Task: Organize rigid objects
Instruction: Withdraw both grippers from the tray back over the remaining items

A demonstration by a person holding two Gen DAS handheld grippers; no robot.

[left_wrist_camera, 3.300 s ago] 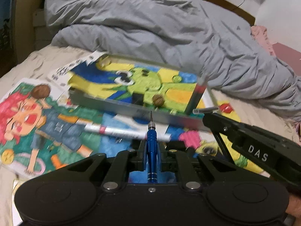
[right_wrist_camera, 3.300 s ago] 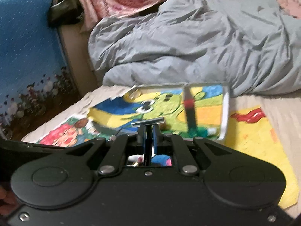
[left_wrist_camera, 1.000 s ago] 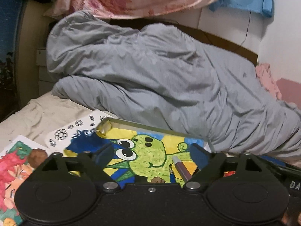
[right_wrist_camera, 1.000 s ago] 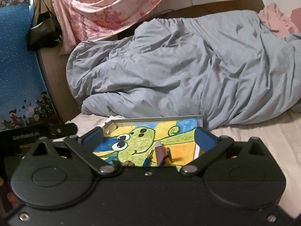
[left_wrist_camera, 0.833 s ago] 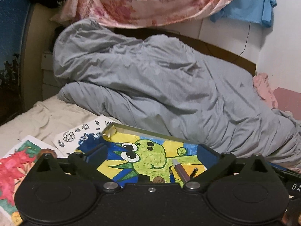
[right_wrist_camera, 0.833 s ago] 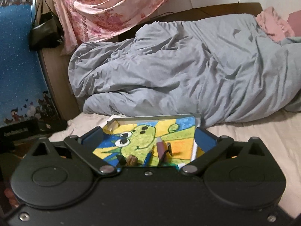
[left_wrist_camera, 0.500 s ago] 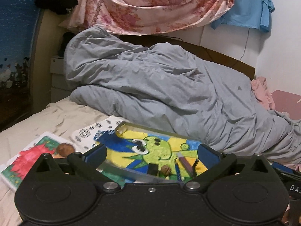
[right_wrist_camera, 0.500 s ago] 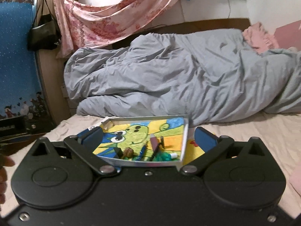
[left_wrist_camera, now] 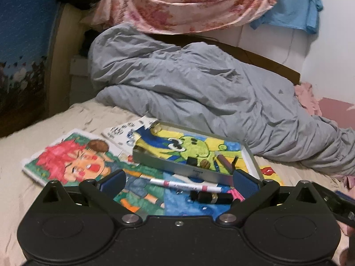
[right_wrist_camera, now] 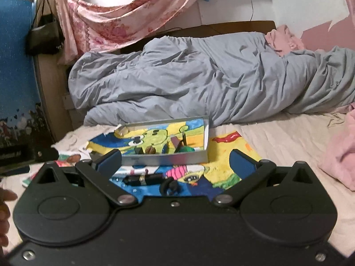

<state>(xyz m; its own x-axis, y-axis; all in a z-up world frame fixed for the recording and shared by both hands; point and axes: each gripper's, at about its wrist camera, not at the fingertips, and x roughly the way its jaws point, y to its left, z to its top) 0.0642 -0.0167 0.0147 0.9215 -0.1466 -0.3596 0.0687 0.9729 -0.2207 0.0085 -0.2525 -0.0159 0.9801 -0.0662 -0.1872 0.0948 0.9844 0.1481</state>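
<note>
The left gripper (left_wrist_camera: pixel 178 180) is held with its blue-padded fingers spread wide and nothing between them; the right gripper (right_wrist_camera: pixel 175 158) is likewise spread and empty. A shallow silver metal tray (left_wrist_camera: pixel 184 170) lined with a green cartoon drawing lies on the bed just ahead of both. Inside it a brown walnut (left_wrist_camera: pixel 205 163), a small black block (left_wrist_camera: pixel 191 161) and a maroon marker (left_wrist_camera: pixel 224 161) are seen. On the colourful drawings between tray and fingers, a white pen with pink bands (left_wrist_camera: pixel 185 185) and a black cylindrical tube (left_wrist_camera: pixel 214 197) lie, near the left gripper's right finger. A crumpled grey duvet (left_wrist_camera: pixel 199 84) is piled behind the tray.
</note>
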